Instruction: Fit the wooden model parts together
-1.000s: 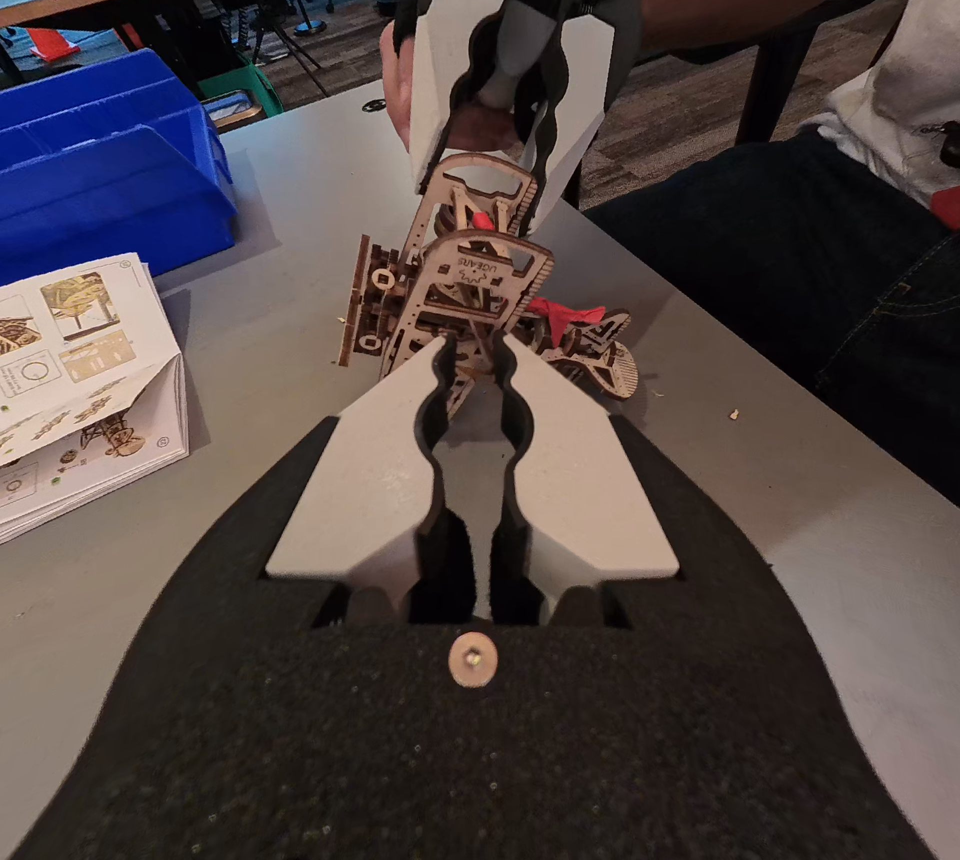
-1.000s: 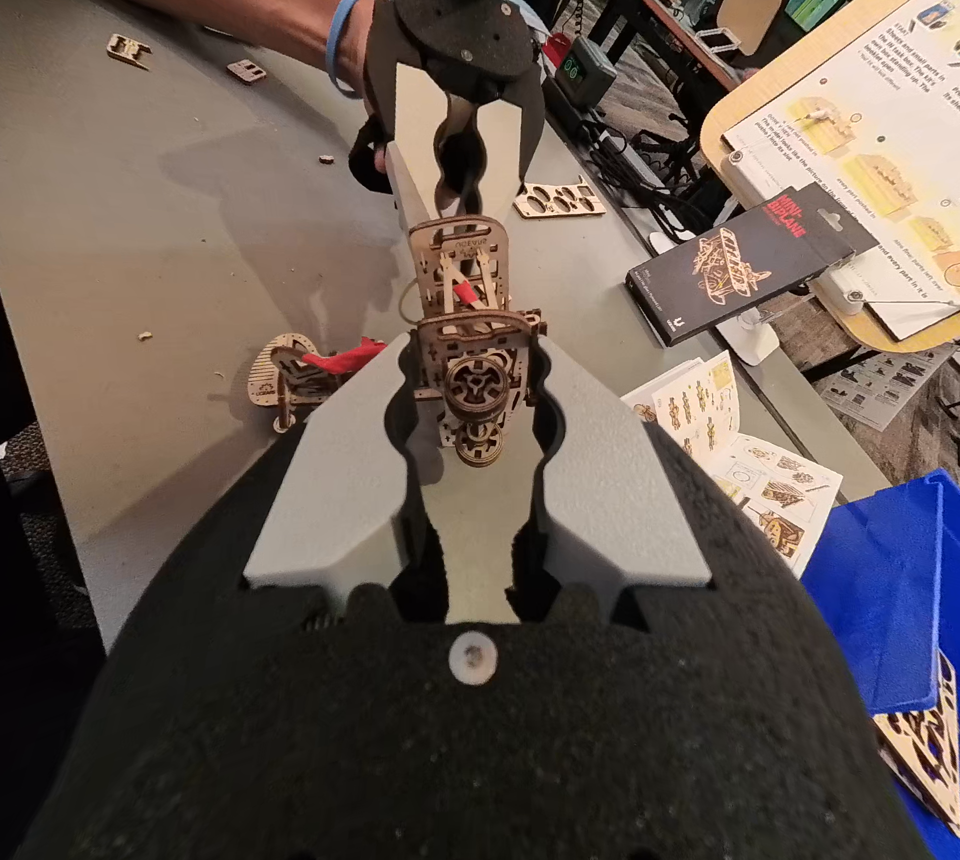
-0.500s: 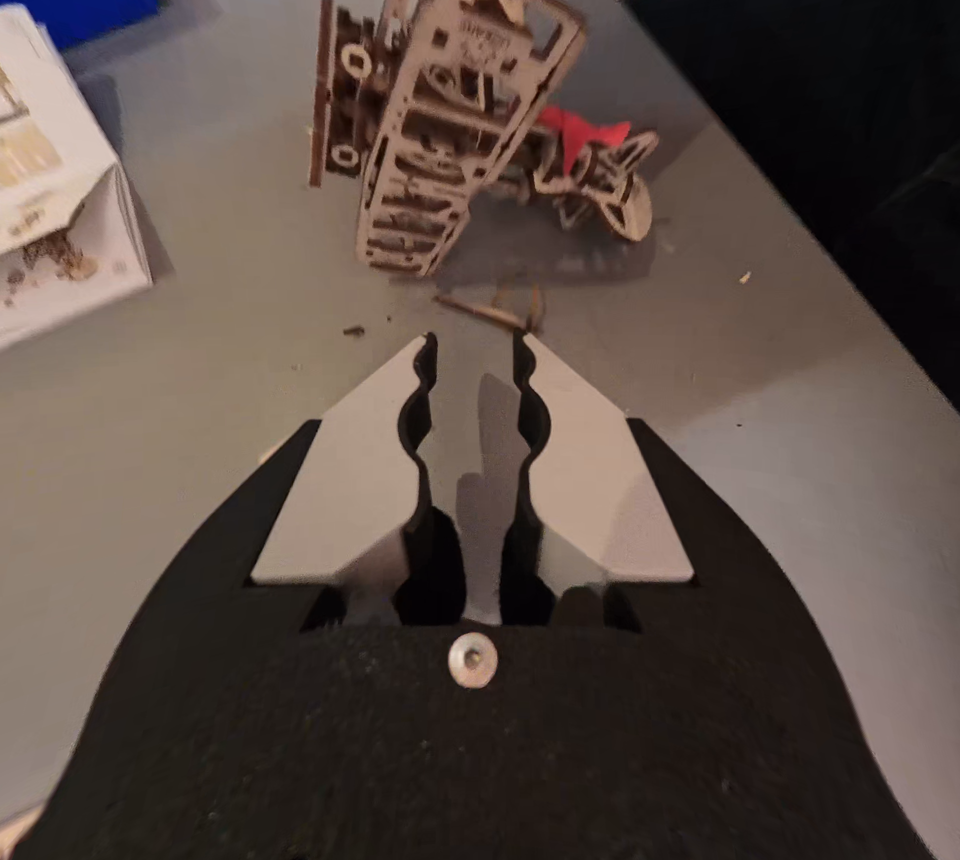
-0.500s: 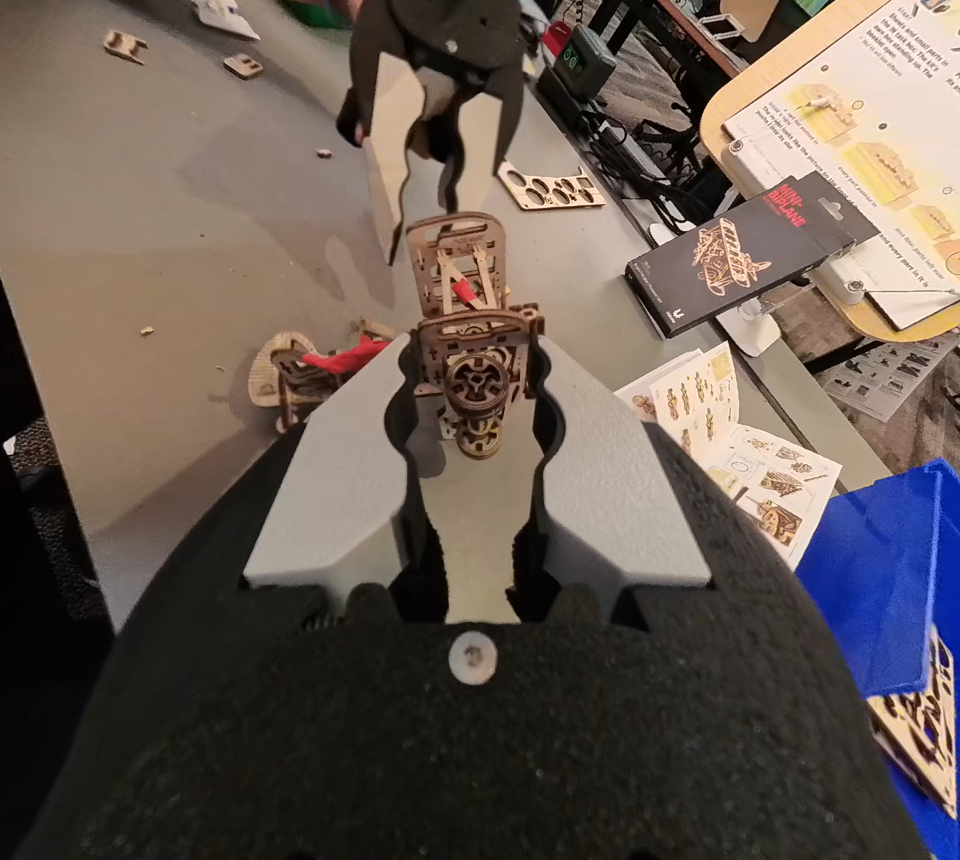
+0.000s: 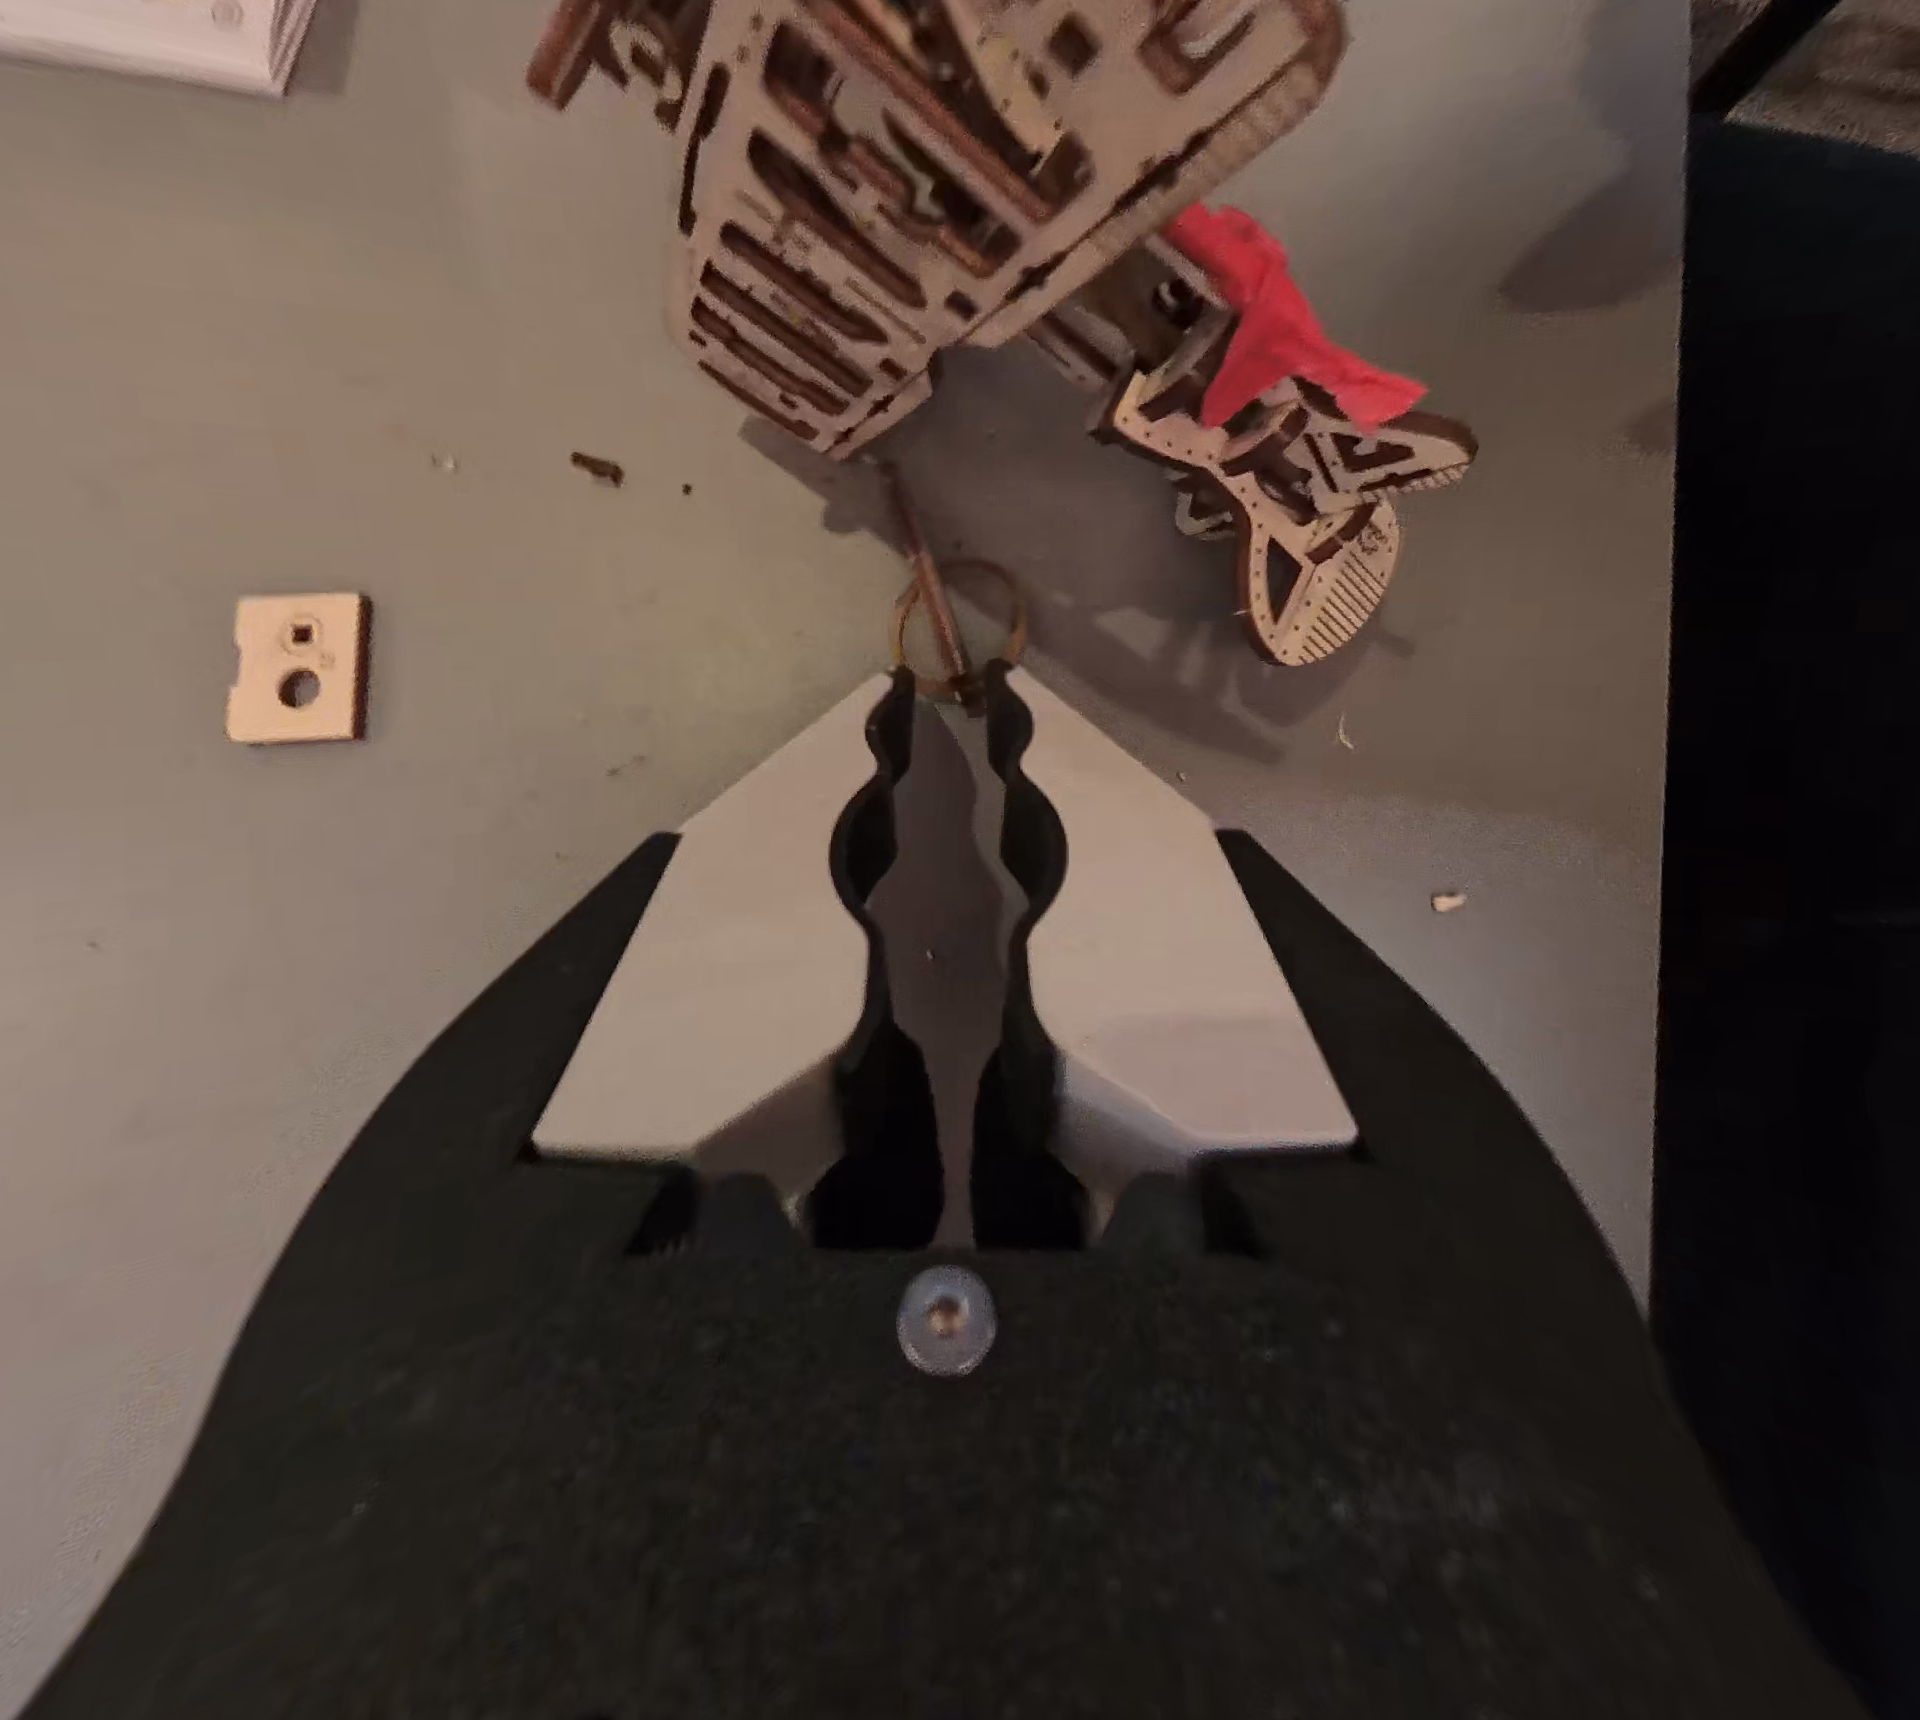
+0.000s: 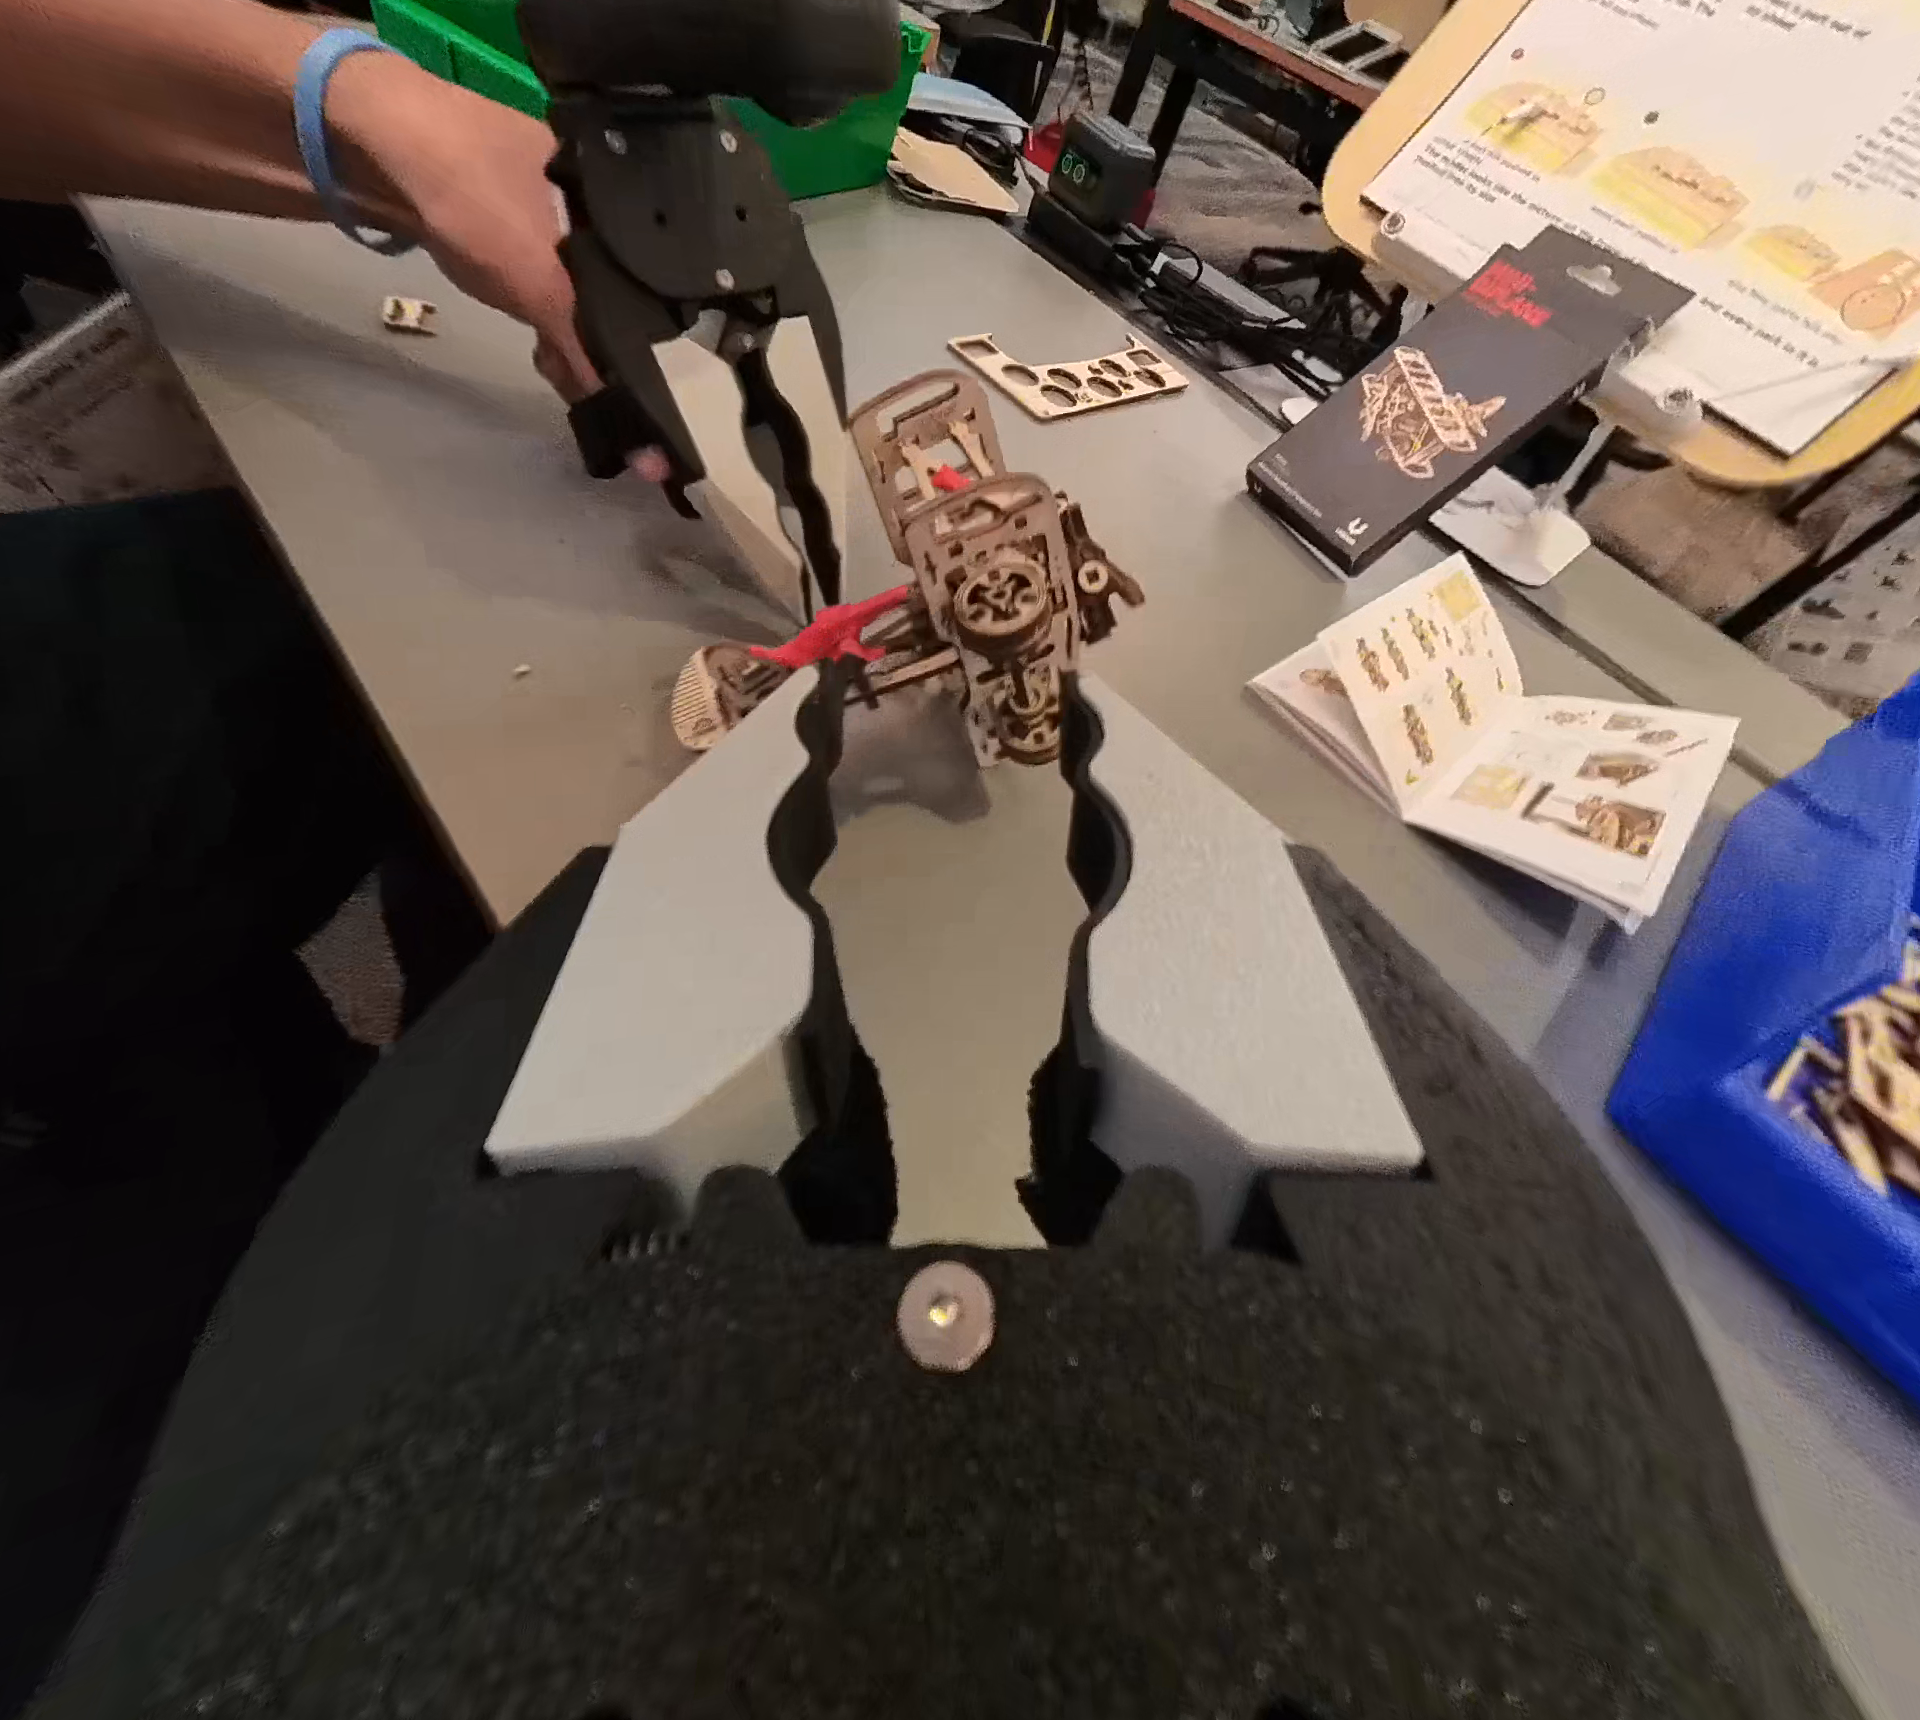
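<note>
Wooden: one model [image 6: 987,590], one loose square piece [image 5: 299,669], both on grey tabletop [image 5: 416,340]. Left gripper [image 5: 951,683] tipped down, jaws narrowed on a small ring [image 5: 961,631]. Right gripper [image 6: 940,714] level, jaws wide, empty.

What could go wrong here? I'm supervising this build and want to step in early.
The small ring and pin lie flat at the left tool tips; they may slip the grasp. The wooden biplane model leans, and the open right tool doesn't clamp it, so a nudge could topple it.
</note>
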Motion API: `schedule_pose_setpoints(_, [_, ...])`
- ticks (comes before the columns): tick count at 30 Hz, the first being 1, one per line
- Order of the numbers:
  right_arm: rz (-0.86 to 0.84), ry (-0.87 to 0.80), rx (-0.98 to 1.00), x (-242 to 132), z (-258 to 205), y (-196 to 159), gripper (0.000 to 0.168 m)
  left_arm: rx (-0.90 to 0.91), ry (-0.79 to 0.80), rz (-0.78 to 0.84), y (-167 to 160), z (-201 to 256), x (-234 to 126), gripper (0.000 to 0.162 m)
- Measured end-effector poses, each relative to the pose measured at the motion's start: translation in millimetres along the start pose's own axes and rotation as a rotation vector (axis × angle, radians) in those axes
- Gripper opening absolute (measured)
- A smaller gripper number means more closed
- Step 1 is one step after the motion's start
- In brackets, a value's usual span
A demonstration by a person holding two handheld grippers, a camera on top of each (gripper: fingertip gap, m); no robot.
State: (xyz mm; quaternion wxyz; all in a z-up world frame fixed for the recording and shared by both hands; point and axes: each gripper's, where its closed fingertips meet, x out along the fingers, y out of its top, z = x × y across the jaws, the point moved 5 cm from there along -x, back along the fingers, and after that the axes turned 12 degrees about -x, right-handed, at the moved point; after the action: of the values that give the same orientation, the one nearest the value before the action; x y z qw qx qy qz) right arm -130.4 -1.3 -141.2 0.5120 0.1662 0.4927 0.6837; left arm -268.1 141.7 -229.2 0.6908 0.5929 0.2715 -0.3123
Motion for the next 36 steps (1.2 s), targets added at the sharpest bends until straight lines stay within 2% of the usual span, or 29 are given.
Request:
schedule_pose_setpoints(1, [0.011, -0.003, 0.026, -6, -2, -2, 0.040, -0.030, 0.005, 0.012, -1, -2, 1, 0.009])
schedule_pose_setpoints(8, [0.039, -0.020, 0.076, -34, -3, -9, 0.037, -0.066, -0.010, 0.056, -8, 5, 6, 0.006])
schedule_pose_setpoints(16, [0.043, -0.022, 0.078, -35, -2, -10, 0.036, 0.072, 0.042, 0.121, -10, 4, 5, 0.000])
schedule_pose_setpoints(23, [0.026, -0.009, 0.102, -28, -3, -16, 0.035, 0.193, -0.032, 0.219, -9, -6, -14, 0.000])
schedule_pose_setpoints(28, [-0.005, -0.002, 0.070, -19, 5, -19, 0.033, 0.403, -0.098, 0.321, 5, -28, -38, 0.000])
schedule_pose_setpoints(33, [-0.075, 0.055, 0.112, 2, 18, -18, 0.027, 0.634, -0.179, 0.346, 28, -29, -43, 0.000])
schedule_pose_setpoints(36, [-0.070, 0.092, 0.104, 19, 22, -11, 0.022, 0.686, -0.192, 0.351, 33, -32, -46, 0.000])
